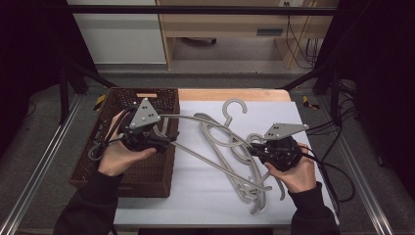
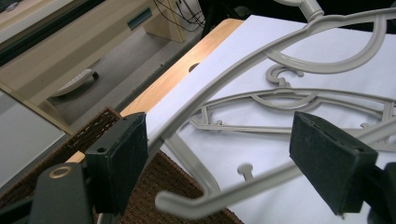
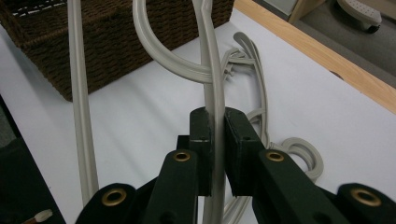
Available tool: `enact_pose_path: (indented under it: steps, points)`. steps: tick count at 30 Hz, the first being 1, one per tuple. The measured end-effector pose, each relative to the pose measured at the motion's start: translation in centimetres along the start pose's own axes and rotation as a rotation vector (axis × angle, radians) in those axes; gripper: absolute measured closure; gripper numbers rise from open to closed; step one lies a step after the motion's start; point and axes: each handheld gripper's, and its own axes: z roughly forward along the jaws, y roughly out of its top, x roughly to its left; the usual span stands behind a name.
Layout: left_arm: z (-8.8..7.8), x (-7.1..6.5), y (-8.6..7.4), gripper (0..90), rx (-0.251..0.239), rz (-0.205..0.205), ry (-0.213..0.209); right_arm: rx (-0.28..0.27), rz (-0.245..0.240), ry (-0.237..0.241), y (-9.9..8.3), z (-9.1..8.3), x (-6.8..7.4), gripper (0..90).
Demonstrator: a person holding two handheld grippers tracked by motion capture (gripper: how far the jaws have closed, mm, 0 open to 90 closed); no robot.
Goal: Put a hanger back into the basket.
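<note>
While one grey hanger [image 1: 205,147] is lifted off the table, it stretches between the two grippers, its left end over the basket [image 1: 98,161] and its right end above the white sheet [image 1: 195,196]. The right gripper [image 1: 258,149] is clamped tight on a thin bar of this hanger; in the right gripper view the bar [image 3: 212,107] runs upright between the two pads pressed against it. The left gripper [image 1: 169,137] has its jaws wide apart around the hanger's other end: in the left gripper view the curved arm [image 2: 224,88] lies against the left pad [image 2: 123,158] and the lower bar [image 2: 243,184] passes in front of the right pad, with no squeeze on either. More hangers [image 1: 252,186] lie in a loose heap on the sheet near the right gripper, just beneath the lifted one, one hook [image 1: 235,105] pointing toward the far edge. The basket, dark brown wicker, stands at the left side of the table, touching the sheet's left edge. Beyond the table is a light wooden desk [image 1: 220,22].
</note>
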Motion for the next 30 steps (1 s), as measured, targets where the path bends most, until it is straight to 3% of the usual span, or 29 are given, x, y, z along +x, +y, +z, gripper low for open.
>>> enact_pose_path:
  steps: [9,21,30]
  points:
    - [1.7,-0.2,1.1,26.4,0.063,0.073,-0.016,0.012,-0.016,0.018,0.3,0.2,0.4,82.6]
    - [3.8,-1.0,1.3,38.0,0.134,0.193,-0.02,0.025,-0.053,0.042,1.0,0.5,1.3,82.6]
    - [5.3,-1.5,1.2,53.0,0.179,0.229,-0.041,0.031,-0.068,0.054,1.0,0.6,1.8,82.6]
